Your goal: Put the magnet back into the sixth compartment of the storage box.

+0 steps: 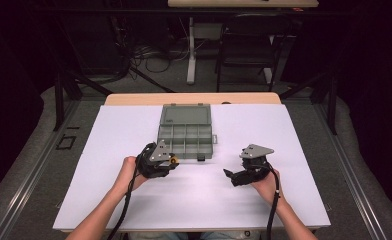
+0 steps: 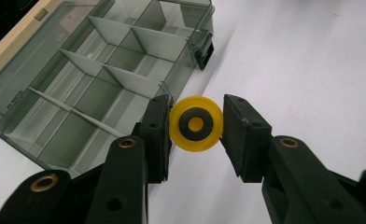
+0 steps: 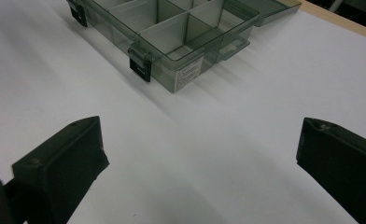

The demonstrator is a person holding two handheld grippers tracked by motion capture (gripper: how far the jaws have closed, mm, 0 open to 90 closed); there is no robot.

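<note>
A person seated at a white table (image 1: 284,165) holds a two-jaw gripper in each hand. The left gripper (image 2: 195,123) is partly closed, its two black jaws pressing on opposite edges of a small yellow wheel (image 2: 196,123) with a dark ring and a yellow hub; in the high view the wheel (image 1: 174,160) sits just beside the near left corner of an open grey compartment box (image 1: 185,132). The wheel looks light, rigid and smooth, probably plastic, so a pinch across its round rim, as here, could let it slip or swivel; a centred, even squeeze seems wise. The right gripper (image 3: 197,154) has its jaws spread wide with nothing between them, hovering over bare table, well apart from the box (image 3: 181,32). The wheel's thickness and back face are hidden by the jaws, and the compartments appear empty, though the tinted walls make that hard to confirm.
</note>
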